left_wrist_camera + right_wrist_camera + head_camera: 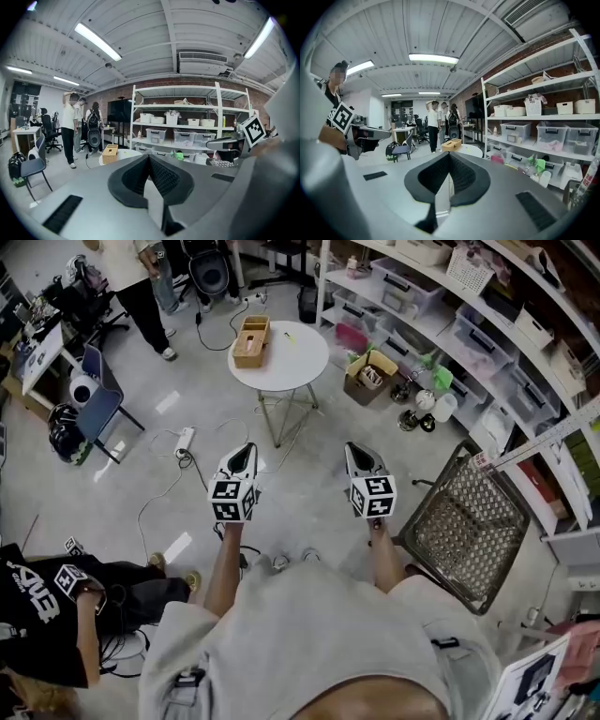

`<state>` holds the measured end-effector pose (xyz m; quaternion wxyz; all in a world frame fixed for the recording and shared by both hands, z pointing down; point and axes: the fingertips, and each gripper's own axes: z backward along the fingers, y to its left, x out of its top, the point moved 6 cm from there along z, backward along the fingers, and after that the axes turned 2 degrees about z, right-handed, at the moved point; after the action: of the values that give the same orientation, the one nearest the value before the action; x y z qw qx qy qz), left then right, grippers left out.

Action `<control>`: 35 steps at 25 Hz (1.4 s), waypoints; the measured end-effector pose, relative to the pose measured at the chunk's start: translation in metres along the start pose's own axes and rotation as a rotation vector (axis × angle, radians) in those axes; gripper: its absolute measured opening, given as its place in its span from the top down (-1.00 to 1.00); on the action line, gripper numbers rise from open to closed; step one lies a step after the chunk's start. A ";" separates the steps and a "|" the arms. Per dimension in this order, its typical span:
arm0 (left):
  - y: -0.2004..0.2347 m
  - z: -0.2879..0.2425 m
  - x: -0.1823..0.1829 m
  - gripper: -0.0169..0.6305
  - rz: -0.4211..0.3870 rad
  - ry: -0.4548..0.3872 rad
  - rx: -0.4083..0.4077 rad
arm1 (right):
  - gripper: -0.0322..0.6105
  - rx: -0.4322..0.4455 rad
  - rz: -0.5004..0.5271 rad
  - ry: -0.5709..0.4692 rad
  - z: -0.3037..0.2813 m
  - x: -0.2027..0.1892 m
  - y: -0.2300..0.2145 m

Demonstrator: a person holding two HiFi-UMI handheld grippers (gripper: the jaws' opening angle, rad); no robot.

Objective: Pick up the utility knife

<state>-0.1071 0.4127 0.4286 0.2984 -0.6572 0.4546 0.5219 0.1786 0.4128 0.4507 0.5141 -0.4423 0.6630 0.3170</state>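
Observation:
A round white table (300, 362) stands on the floor some way ahead of me, with a wooden box (251, 340) on its left side. Beside the box lies a small yellowish object (289, 337), too small to tell as the utility knife. My left gripper (246, 450) and right gripper (354, 450) hang side by side in the air, short of the table, both pointing toward it. Each has its jaws together with nothing between them. The left gripper view shows the shut left gripper (149, 157) and the table (125, 153) beyond; the right gripper view shows the shut right gripper (449, 156).
A wire mesh chair (469, 521) stands close on my right. Shelves with plastic bins (469, 334) line the right wall, with a cardboard box (370, 376) on the floor. A power strip (185, 439) and cables lie left of the table. A blue chair (98, 399) and people stand at left.

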 end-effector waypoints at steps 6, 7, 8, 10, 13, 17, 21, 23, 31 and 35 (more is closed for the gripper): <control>-0.008 -0.006 -0.002 0.89 0.003 0.008 0.008 | 0.80 -0.002 0.021 -0.018 0.000 0.004 -0.009; -0.009 -0.006 -0.002 0.89 0.004 0.008 0.010 | 0.80 -0.002 0.025 -0.018 0.000 0.004 -0.011; -0.011 -0.008 -0.002 0.89 0.005 0.007 0.013 | 0.80 -0.002 0.028 -0.018 0.001 0.004 -0.012; -0.014 -0.010 -0.002 0.89 0.007 0.007 0.017 | 0.80 0.004 0.032 -0.017 0.001 0.003 -0.015; -0.017 -0.014 -0.003 0.89 0.009 0.007 0.026 | 0.80 0.016 0.039 -0.011 0.001 0.001 -0.017; -0.022 -0.018 -0.007 0.89 0.012 0.013 0.033 | 0.80 0.028 0.040 -0.002 -0.001 -0.004 -0.020; -0.023 -0.023 -0.013 0.89 0.016 0.024 0.032 | 0.80 0.035 0.036 0.010 -0.006 -0.009 -0.021; -0.020 -0.029 -0.015 0.89 0.020 0.026 0.030 | 0.80 0.036 0.037 0.016 -0.012 -0.012 -0.022; 0.006 -0.076 -0.011 0.89 0.025 0.025 0.010 | 0.80 0.022 0.037 0.028 -0.059 -0.008 -0.034; 0.029 -0.115 -0.003 0.89 0.034 0.018 -0.010 | 0.80 0.011 0.048 0.029 -0.099 0.003 -0.045</control>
<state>-0.0857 0.3027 0.4659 0.2820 -0.6557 0.4657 0.5231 0.1799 0.3072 0.4762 0.4989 -0.4279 0.6828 0.3192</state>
